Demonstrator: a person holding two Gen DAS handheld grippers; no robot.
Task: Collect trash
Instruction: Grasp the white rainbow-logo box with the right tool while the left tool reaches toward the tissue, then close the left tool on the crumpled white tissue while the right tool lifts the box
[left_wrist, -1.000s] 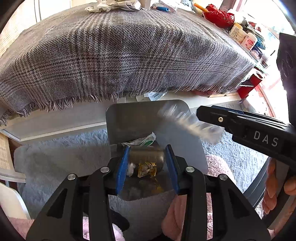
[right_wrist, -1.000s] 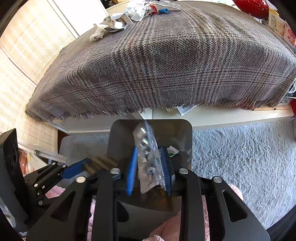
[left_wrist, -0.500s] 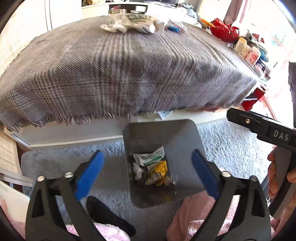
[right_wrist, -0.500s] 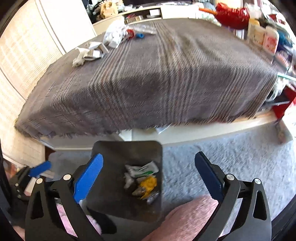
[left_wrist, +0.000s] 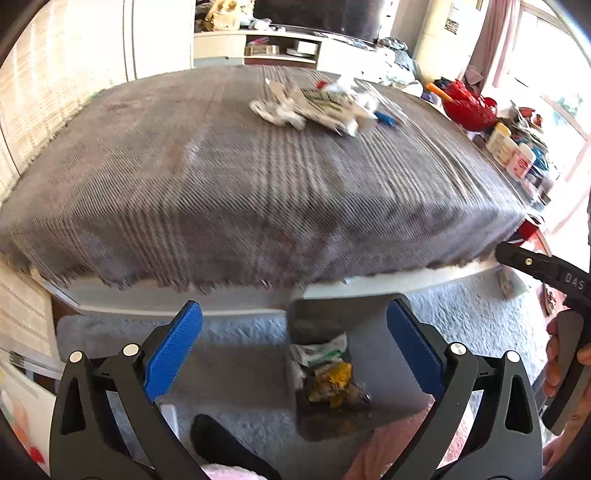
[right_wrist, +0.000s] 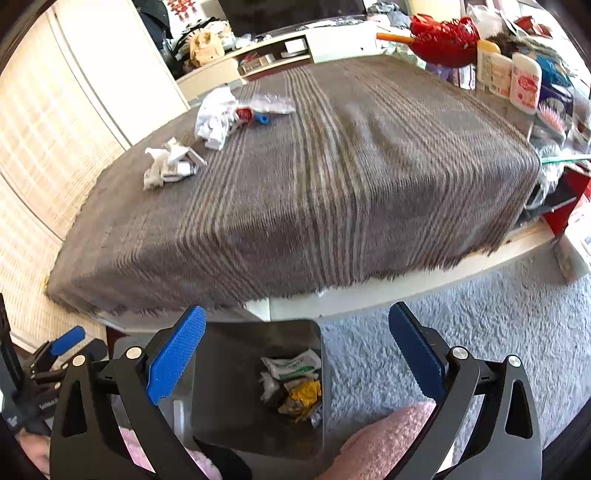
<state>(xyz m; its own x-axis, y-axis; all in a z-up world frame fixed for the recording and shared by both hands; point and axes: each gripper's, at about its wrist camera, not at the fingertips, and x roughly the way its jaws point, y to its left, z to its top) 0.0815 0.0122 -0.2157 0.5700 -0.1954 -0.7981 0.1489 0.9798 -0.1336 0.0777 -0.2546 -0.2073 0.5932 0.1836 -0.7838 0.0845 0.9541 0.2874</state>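
Note:
A grey metal bin (left_wrist: 373, 332) (right_wrist: 229, 398) stands on the rug below the table edge, holding wrappers, a white-green packet (right_wrist: 291, 365) and a yellow wrapper (left_wrist: 332, 376). More trash lies on the far side of the plaid table cloth (left_wrist: 258, 177): crumpled white paper and packaging (left_wrist: 314, 107) (right_wrist: 218, 118), a white scrap pile (right_wrist: 170, 162), a blue cap (right_wrist: 263, 119). My left gripper (left_wrist: 295, 347) is open and empty above the bin. My right gripper (right_wrist: 295, 343) is open and empty above the bin too.
A red basket (left_wrist: 469, 107) (right_wrist: 443, 37) and bottles (right_wrist: 509, 77) crowd the table's right edge. A grey rug (right_wrist: 461, 350) covers the floor. Pink-slippered feet (right_wrist: 388, 443) are beside the bin. A shelf unit (left_wrist: 258, 48) stands behind the table.
Both grippers opened and dropped their trash into the bin, the right one a clear plastic wrapper, then rose and tilted up toward the table top.

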